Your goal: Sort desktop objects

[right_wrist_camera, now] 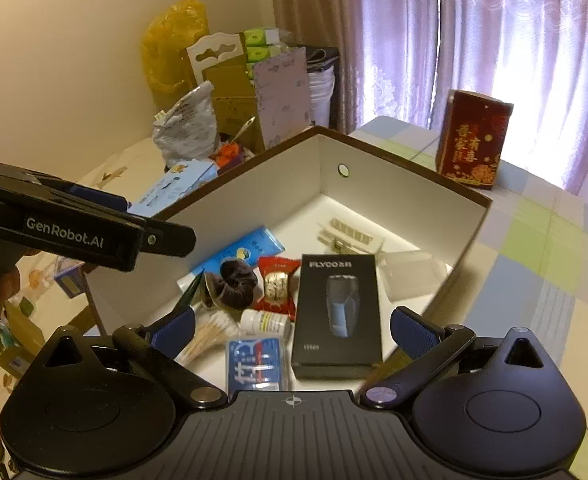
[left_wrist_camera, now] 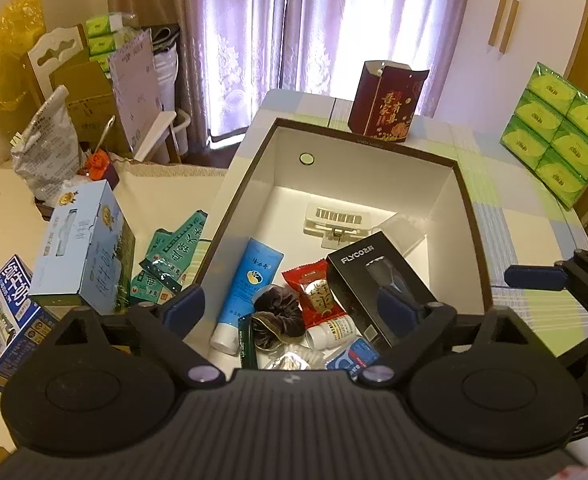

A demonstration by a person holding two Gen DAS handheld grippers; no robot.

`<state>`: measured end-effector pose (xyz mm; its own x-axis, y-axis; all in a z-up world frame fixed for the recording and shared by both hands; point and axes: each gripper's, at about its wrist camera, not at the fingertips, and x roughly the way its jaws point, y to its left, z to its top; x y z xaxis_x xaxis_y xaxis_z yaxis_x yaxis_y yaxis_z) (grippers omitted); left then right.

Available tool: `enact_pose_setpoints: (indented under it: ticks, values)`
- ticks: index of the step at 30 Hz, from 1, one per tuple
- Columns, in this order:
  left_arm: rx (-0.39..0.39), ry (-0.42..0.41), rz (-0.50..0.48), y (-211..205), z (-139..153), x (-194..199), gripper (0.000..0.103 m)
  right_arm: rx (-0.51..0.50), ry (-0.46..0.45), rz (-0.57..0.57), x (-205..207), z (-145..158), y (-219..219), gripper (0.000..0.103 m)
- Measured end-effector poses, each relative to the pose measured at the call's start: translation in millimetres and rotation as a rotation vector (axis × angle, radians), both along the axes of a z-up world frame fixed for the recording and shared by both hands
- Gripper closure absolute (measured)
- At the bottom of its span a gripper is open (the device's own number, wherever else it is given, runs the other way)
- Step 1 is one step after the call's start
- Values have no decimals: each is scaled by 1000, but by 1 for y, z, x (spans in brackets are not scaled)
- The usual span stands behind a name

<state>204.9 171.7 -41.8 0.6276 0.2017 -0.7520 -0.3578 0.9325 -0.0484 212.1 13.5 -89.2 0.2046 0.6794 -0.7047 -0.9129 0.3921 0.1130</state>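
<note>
Right now I hold both grippers spread wide and empty above the white box: the left gripper, the right gripper. Inside lie the black shaver box, a blue tube, a red packet and a dark scrunchie.

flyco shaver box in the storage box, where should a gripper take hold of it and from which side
Grip the FLYCO shaver box across its two long side edges, coming straight down from above with the right gripper. It lies flat, face up; its right side looks clear, while the red snack packet crowds its left.
</note>
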Motion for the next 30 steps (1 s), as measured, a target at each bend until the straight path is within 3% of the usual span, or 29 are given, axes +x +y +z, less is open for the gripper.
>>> enact_pose_setpoints:
  ticks: [12,17,30]
  values:
    - [77,-32,51,-46,12,-34,3,5,-22,-33,-14,12,-56,2]
    - [71,-39,80,-68,14,-52,3,17,-25,-40,-17,17,-80,2]
    - [89,-31,157,-129,34,-88,3,27,-41,51,-28,30,-129,2]
